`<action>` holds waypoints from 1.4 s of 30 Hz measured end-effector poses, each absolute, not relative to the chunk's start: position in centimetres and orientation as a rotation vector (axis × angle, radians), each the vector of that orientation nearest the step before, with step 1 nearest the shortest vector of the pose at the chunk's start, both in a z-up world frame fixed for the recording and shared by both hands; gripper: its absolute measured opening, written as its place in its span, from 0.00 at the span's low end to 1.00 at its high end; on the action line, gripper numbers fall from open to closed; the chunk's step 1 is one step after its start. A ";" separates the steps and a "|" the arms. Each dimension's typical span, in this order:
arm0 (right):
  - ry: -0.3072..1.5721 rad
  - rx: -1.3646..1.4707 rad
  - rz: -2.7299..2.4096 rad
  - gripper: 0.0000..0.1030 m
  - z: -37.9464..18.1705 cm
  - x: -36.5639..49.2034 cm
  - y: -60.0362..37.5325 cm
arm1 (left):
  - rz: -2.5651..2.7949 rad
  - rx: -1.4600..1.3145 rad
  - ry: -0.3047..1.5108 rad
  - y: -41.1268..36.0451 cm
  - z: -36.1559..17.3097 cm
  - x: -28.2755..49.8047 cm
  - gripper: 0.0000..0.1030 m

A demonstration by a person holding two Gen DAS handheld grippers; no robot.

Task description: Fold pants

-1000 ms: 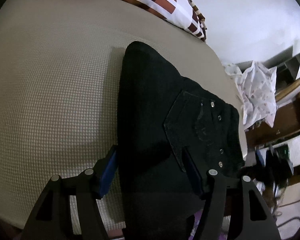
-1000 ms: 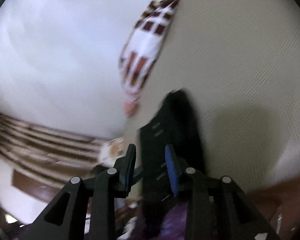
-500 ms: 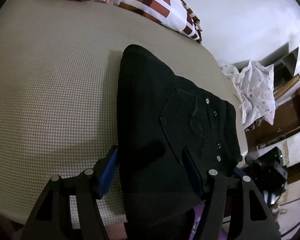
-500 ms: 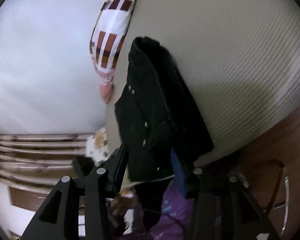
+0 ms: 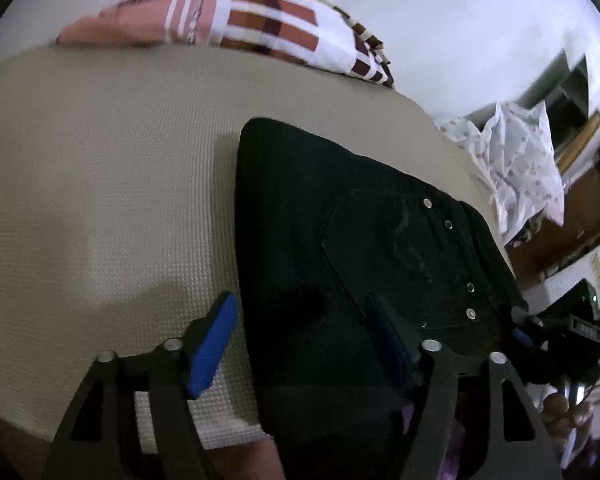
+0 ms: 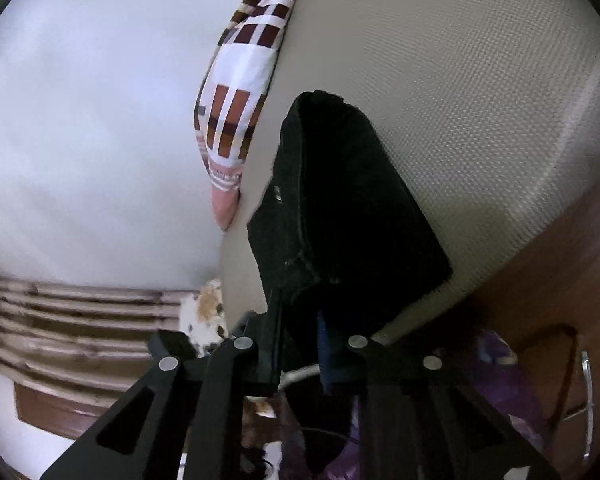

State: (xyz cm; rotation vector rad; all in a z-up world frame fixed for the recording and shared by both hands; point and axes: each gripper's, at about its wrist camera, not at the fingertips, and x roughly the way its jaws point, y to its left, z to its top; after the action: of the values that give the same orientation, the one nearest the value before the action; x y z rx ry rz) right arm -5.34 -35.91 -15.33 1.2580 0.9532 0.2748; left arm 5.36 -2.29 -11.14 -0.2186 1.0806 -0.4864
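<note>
The black pants (image 5: 340,220) lie folded on the beige bed cover (image 5: 100,160), with the studded back pocket facing up. My left gripper (image 5: 300,304) hovers over their near end and its jaws are opening. One blue pad (image 5: 212,348) is over the cover and the other is over the fabric. In the right wrist view the pants (image 6: 352,200) reach the bed's edge. There my right gripper (image 6: 299,312) is closing, with the dark fabric filling the narrow gap between its fingers. It also shows in the left wrist view as the right gripper (image 5: 518,328), at the pants' waistband corner.
A checked brown-and-white pillow (image 5: 260,20) lies at the head of the bed, beyond the pants. A white spotted cloth (image 5: 520,168) hangs off the far side, with wooden shelves (image 5: 580,208) behind it. The bed's wooden frame (image 6: 540,280) runs below the cover's edge.
The left jaws have spread wider and the left view has pulled back a little. The right gripper has swung along the bed's edge and its jaws have narrowed onto the pants' edge.
</note>
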 end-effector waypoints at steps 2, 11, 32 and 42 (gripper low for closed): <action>0.984 1.297 0.243 0.13 -17.5 -5.6 -36.4 | -0.493 -0.190 1.087 -2.8 -11.6 5.2 0.70; 1.000 1.421 0.275 0.16 -20.2 -5.2 -36.9 | -0.489 -0.145 1.108 -3.8 -13.1 4.5 0.70; 1.079 1.138 0.212 0.51 -16.3 -4.9 -35.8 | -0.502 -0.200 1.172 -4.0 -14.4 4.9 0.70; 1.101 1.192 0.267 0.71 -16.5 -2.9 -36.0 | -0.507 -0.230 1.186 -3.9 -14.5 5.1 0.70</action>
State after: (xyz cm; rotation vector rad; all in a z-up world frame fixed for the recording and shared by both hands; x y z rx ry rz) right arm -2.92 -36.04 -16.53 1.1922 1.1006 0.2674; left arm 5.15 -3.85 -14.49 -0.2296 1.1858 -0.5073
